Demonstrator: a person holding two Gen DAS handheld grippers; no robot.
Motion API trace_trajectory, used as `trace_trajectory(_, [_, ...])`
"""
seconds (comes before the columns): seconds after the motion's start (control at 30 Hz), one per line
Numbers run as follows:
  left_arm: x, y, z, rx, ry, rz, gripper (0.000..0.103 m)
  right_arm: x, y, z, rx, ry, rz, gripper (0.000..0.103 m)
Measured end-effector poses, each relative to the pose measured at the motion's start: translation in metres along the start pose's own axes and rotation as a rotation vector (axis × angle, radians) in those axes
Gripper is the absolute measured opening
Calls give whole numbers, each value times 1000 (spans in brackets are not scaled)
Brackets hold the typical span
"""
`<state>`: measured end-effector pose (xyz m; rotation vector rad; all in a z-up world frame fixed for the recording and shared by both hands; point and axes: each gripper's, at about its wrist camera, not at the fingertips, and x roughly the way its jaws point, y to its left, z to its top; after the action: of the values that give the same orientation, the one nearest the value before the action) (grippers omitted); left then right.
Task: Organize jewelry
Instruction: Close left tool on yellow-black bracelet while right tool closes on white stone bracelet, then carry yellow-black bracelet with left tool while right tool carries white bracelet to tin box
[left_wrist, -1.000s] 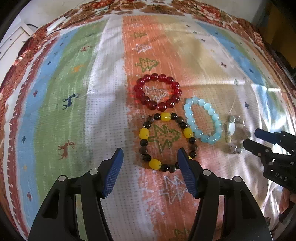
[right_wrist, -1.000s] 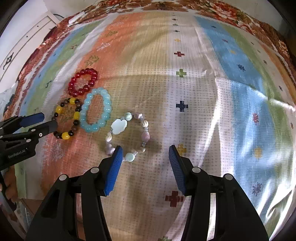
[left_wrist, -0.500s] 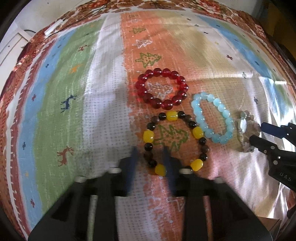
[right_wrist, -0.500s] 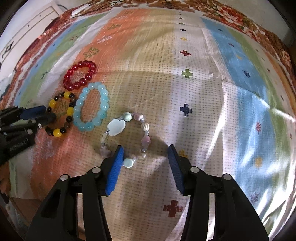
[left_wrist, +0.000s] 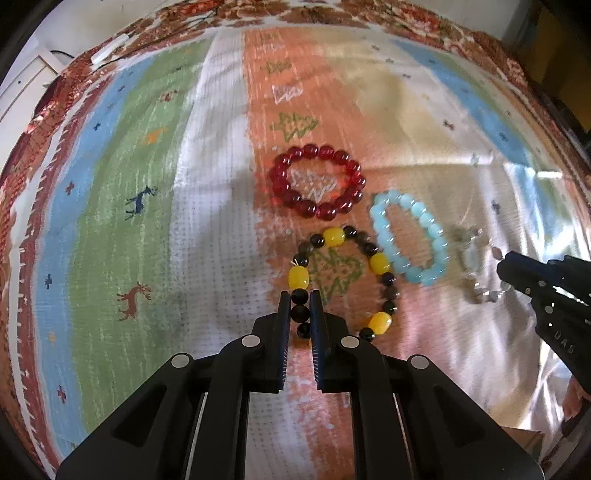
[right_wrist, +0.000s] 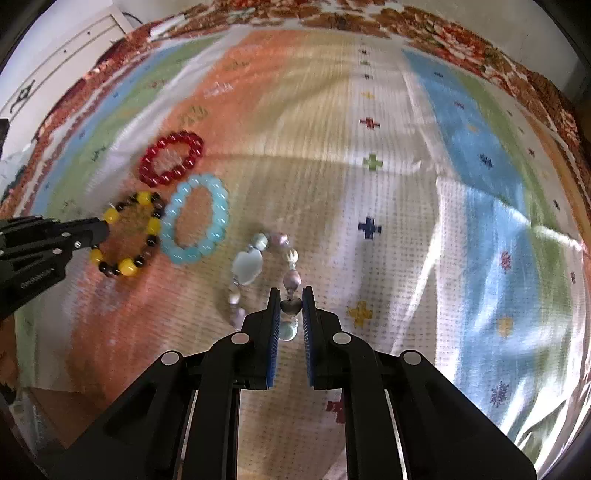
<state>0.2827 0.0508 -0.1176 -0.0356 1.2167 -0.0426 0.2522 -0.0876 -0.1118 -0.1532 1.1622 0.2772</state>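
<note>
Several bead bracelets lie on a striped patterned cloth (left_wrist: 207, 229). My left gripper (left_wrist: 300, 301) is shut on the near-left side of the yellow-and-black bracelet (left_wrist: 375, 264), dark beads between its fingers; this bracelet also shows in the right wrist view (right_wrist: 127, 267). My right gripper (right_wrist: 290, 295) is shut on the near side of the pale mixed-bead bracelet (right_wrist: 248, 266), gripping a dark heart bead. The red bracelet (left_wrist: 317, 181) and the light blue bracelet (left_wrist: 410, 236) lie untouched between and beyond them.
The cloth (right_wrist: 461, 184) spreads wide to the right with only printed crosses on it. A white cabinet (right_wrist: 55, 62) stands beyond the far left edge. The cloth's near edge drops off at lower left in the right wrist view.
Both grippers moved forward and closed from open: the left onto the yellow-and-black bracelet, the right onto the pale mixed-bead bracelet.
</note>
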Motion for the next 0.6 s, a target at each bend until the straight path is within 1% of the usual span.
trace_trajectory(0.37, [-35, -2, -3, -21, -86, -77, 10, -30, 16, -4, -11, -74, 56, 12])
trace_trajectory(0.6, [-53, -9, -8, -16, -124, -107, 10, -48, 24, -10, -24, -115, 85, 12])
